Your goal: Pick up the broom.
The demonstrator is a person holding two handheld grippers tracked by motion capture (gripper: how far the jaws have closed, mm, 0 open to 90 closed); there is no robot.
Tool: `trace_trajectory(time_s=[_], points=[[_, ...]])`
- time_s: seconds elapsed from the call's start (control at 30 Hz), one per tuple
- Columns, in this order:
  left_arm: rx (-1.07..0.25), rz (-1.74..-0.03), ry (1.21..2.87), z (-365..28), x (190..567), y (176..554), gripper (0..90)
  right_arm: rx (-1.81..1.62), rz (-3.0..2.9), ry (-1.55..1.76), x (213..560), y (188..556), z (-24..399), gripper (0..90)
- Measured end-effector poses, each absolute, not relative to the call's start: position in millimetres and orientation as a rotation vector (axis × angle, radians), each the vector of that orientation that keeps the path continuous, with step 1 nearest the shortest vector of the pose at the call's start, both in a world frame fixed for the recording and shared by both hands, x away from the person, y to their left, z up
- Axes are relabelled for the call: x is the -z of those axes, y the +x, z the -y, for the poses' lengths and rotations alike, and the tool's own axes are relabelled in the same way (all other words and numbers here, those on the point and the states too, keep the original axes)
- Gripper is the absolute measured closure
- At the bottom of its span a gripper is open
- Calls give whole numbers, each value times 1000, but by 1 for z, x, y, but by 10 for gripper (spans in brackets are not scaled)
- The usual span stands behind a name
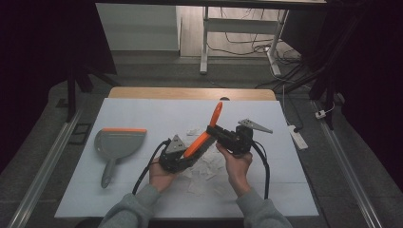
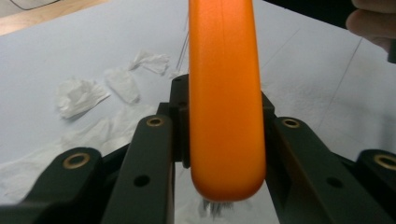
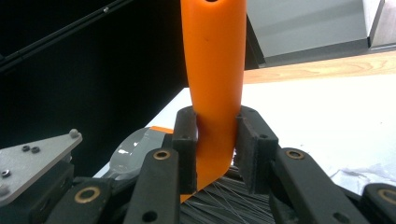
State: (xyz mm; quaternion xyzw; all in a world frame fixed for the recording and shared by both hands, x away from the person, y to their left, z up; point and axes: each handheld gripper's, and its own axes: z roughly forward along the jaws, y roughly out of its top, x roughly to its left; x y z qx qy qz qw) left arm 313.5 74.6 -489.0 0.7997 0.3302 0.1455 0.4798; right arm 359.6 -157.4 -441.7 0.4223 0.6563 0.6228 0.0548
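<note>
The orange brush [image 1: 205,132] is held above the middle of the worktop [image 1: 142,111], its long axis slanting toward the far edge. It is clamped by the right gripper [image 3: 215,144] at the handle and by the left gripper [image 2: 224,135] lower down (paper scraps [image 2: 79,95] lie beneath).
</note>
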Motion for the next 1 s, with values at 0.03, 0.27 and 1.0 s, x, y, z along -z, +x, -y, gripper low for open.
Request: trace_trajectory(time_s=[0.03, 0.27, 1.0], points=[[-355, -806, 1951, -75, 489, 313, 710, -1891, -1993, 1282, 442, 360, 157, 704], [-403, -823, 1920, -72, 491, 310, 705, -1909, -1947, 1308, 443, 355, 156, 704], [-337, -812, 1958, -79, 492, 313, 805, -1920, -1998, 1270, 444, 359, 155, 675]])
